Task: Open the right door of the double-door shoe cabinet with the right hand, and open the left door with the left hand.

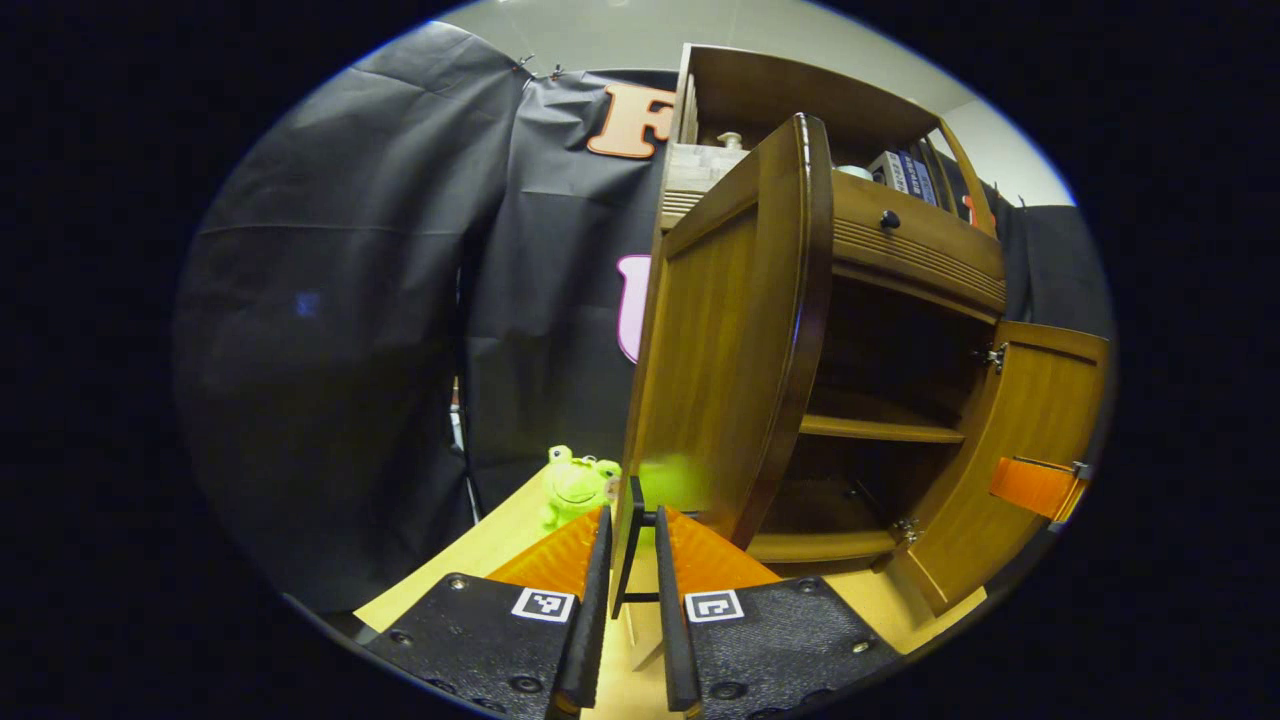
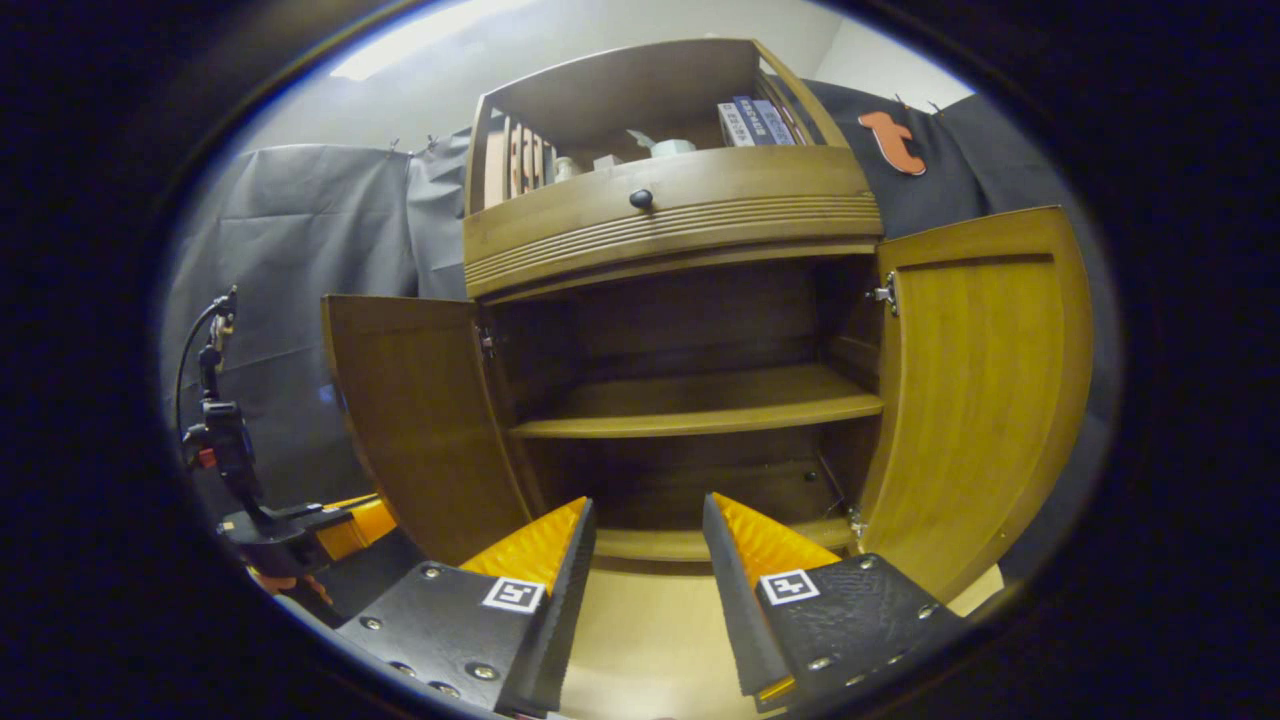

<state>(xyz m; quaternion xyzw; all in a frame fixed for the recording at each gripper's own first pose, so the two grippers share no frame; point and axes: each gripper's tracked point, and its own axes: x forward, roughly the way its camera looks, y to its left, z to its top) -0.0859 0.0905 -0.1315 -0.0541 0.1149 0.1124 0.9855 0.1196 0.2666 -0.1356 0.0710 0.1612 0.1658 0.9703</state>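
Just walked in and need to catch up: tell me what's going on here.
A person is opening a wooden shoe cabinet with a handheld gripper in each hand. Both doors stand open now. The left gripper has its fingers set close on either side of the left door, at its lower edge; I cannot tell whether they press on it. The right gripper is open in front of the cabinet, apart from the right door. The shelf inside looks bare.
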